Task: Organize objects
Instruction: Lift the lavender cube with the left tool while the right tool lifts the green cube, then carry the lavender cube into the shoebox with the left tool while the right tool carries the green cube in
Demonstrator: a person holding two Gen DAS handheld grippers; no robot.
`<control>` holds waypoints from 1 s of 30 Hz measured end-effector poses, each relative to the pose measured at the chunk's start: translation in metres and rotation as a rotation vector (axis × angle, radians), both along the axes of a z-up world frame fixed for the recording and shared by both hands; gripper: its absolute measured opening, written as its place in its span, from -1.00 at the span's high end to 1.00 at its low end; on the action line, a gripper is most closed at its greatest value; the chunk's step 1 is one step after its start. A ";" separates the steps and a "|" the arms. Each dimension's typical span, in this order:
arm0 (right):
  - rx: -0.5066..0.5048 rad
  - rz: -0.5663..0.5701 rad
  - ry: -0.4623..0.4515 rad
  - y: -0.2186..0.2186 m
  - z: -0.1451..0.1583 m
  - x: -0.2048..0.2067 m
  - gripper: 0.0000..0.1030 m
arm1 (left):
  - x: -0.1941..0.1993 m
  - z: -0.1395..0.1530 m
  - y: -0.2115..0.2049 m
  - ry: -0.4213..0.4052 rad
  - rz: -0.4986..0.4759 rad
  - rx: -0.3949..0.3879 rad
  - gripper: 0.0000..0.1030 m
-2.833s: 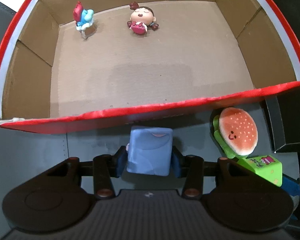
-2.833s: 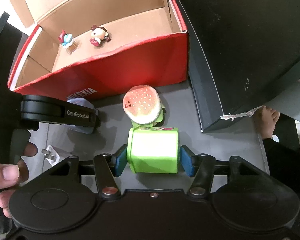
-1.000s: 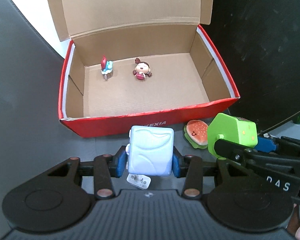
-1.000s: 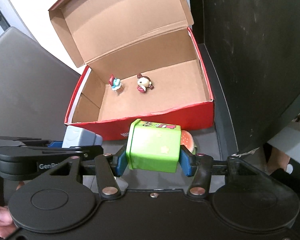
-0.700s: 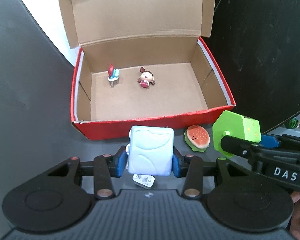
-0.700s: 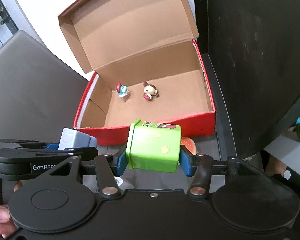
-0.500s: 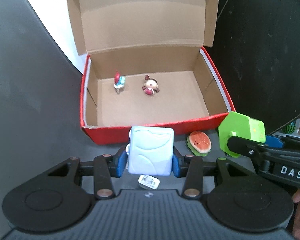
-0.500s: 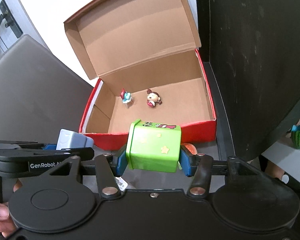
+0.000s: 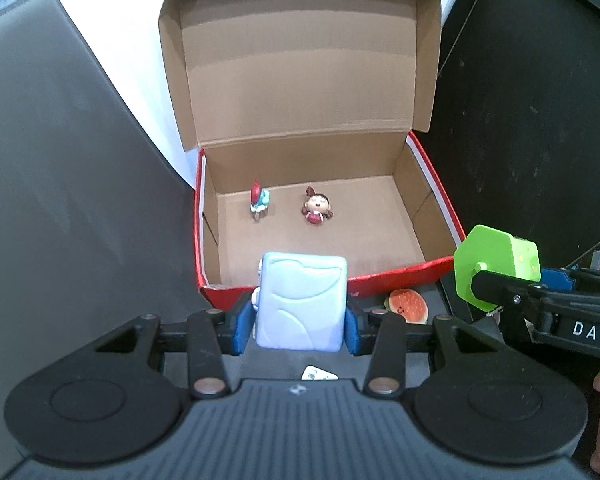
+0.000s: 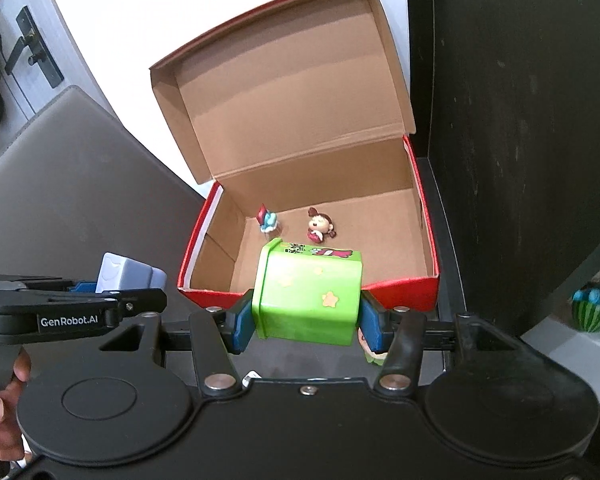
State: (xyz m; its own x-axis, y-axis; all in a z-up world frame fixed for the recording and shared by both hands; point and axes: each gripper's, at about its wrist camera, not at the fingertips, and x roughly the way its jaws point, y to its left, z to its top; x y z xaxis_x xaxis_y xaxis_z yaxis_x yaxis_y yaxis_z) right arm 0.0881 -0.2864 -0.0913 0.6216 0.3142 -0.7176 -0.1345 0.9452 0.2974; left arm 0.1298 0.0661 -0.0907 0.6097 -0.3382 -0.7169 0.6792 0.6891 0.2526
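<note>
Left view only: a burger toy (image 9: 405, 306) is lying on the grey bench (image 9: 80, 200) just in front of the red box (image 9: 432, 184), beside its front wall; a small white tag (image 9: 318, 374) is showing under the left gripper (image 9: 300, 322)
Right view only: a door handle (image 10: 32, 46) at the far left and a watermelon-striped toy (image 10: 592, 308) sitting on a white ledge at the right; here the burger toy is almost wholly hidden behind the green block (image 10: 308, 296)
Left gripper: its blue fingers (image 9: 238, 328) are clamping the pale blue block (image 9: 302, 304) from both sides, holding it off the bench before the box's front wall
Right gripper (image 10: 306, 322): its fingers (image 10: 242, 328) are pressing on the green block, lifted clear, in front of the box
Pale blue block: squarish, glossy, with raised curved lines on its face
Green block: bright green, yellow stars on its side, a printed strip along the top edge
Red box: lid standing open, brown inside; a blue-and-red figurine (image 9: 259, 199) and a doll-like figurine (image 9: 317, 210) are lying near its back wall, slightly apart
</note>
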 end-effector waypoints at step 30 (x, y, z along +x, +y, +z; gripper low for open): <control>-0.053 0.044 -0.065 -0.001 0.036 0.051 0.00 | 0.033 0.033 -0.025 -0.051 -0.068 -0.013 0.15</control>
State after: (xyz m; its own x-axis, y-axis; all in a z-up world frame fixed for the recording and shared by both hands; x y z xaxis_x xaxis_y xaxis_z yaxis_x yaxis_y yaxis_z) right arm 0.1387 -0.2874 -0.0557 0.6535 0.3052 -0.6927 -0.1939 0.9521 0.2365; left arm 0.1628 0.0415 -0.0580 0.6202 -0.3891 -0.6811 0.7113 0.6450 0.2793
